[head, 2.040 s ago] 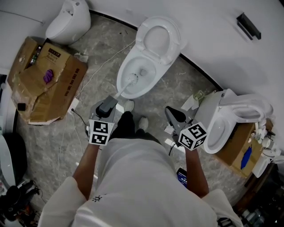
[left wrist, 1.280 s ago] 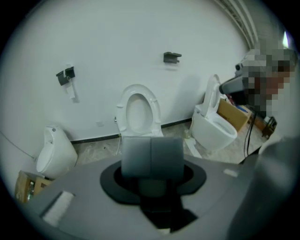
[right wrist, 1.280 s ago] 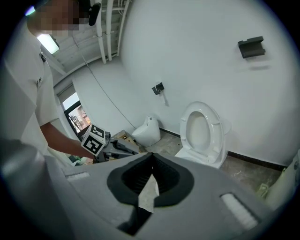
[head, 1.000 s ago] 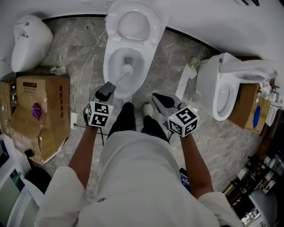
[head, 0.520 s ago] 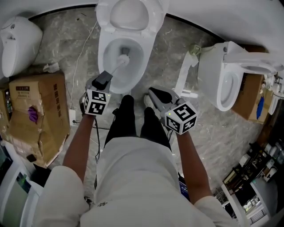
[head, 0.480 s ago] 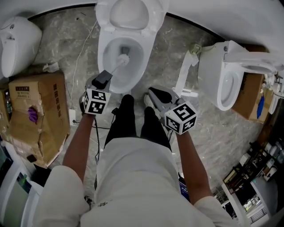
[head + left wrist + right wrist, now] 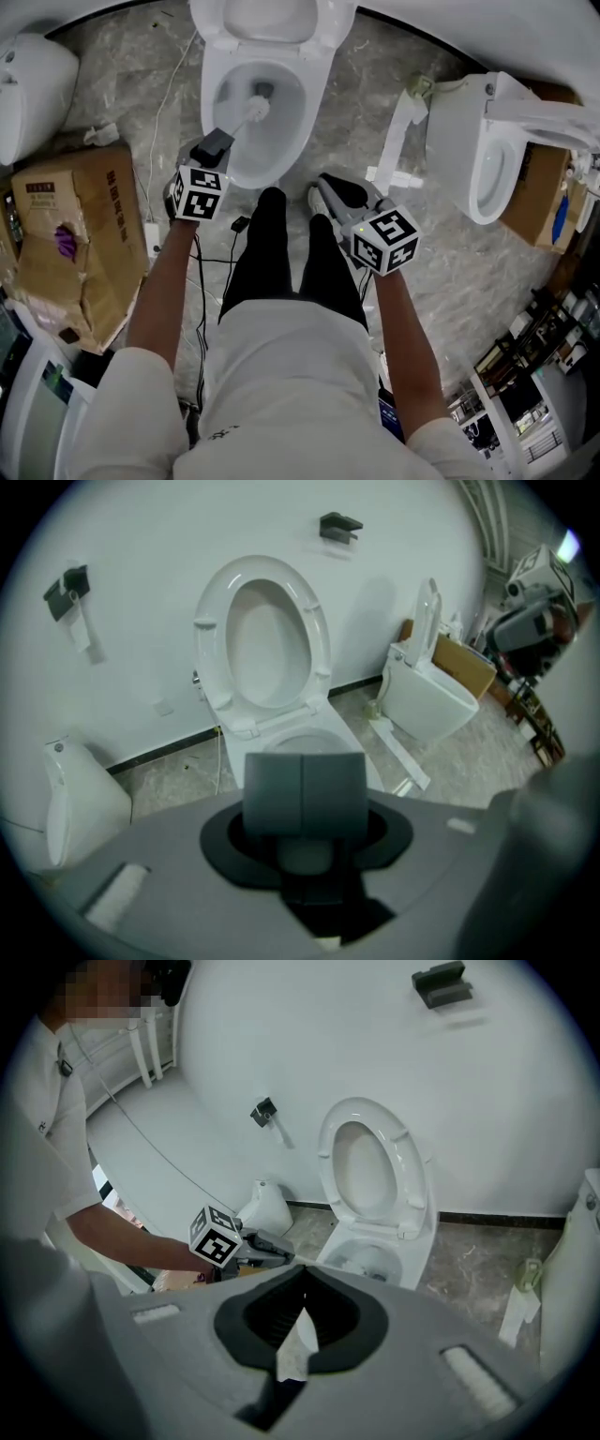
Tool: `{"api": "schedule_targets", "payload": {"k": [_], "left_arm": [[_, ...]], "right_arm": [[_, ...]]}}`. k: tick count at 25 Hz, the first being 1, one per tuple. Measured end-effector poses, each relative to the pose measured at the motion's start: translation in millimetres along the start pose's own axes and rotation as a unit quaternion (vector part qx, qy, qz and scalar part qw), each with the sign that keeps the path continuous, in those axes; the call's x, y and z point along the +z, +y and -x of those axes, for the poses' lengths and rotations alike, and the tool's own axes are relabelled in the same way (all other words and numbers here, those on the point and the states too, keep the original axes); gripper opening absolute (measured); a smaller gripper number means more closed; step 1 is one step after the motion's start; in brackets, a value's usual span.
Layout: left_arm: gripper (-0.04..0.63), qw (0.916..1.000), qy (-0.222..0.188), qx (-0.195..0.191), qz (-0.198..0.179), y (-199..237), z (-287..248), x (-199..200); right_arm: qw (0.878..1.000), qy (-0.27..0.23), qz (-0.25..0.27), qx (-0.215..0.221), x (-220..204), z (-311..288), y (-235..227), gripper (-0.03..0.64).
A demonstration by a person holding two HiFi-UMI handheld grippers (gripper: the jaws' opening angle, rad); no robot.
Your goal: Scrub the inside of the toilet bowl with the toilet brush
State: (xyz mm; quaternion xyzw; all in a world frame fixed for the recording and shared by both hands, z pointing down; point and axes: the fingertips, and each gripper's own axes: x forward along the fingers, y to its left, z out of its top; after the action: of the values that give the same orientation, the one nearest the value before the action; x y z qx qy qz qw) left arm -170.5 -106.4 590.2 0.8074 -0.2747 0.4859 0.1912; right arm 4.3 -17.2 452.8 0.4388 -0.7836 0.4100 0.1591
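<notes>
Grey marbled floor (image 7: 367, 94) meets a curved white wall, and three white fixtures stand along it in the head view. They are the toilet (image 7: 209, 98) straight ahead with its seat raised, a second toilet (image 7: 459, 131) to the right, and a rounded one (image 7: 28, 66) cut off at the top left corner. Two cardboard boxes show: a large crumpled box (image 7: 89, 211) on the left and another box (image 7: 539, 178) half hidden behind the second toilet. The large box carries one printed label (image 7: 39, 190), too small to read, and a purple scrap (image 7: 64, 241) lies on it. One thin white cable (image 7: 161, 112) trails over the floor beside the toilet. The single toilet brush (image 7: 254, 106) has its white head down inside the bowl near the drain, its handle slanting back to the left gripper (image 7: 214, 147), whose jaws are clamped on it. In that gripper's own view the closed pads cover the handle and the brush head. The right gripper (image 7: 339, 190) hangs apart from the toilet by the person's knee, jaws pressed together. A pale sliver shows at their seam, too unclear to identify. Each gripper bears one cube with black-and-white square markers, the left cube (image 7: 198, 192) and the right cube (image 7: 386, 240). Two dark brackets (image 7: 339, 525) (image 7: 73, 581) sit on the wall.
</notes>
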Motion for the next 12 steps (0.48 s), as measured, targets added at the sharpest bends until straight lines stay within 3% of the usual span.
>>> {"api": "schedule_targets", "payload": {"k": [12], "left_arm": [[0.156,0.9998,0.013,0.015,-0.008,33,-60,3]], "right_arm": [[1.0,0.003,-0.025,-0.006,-18,-30,-22,0.0]]}}
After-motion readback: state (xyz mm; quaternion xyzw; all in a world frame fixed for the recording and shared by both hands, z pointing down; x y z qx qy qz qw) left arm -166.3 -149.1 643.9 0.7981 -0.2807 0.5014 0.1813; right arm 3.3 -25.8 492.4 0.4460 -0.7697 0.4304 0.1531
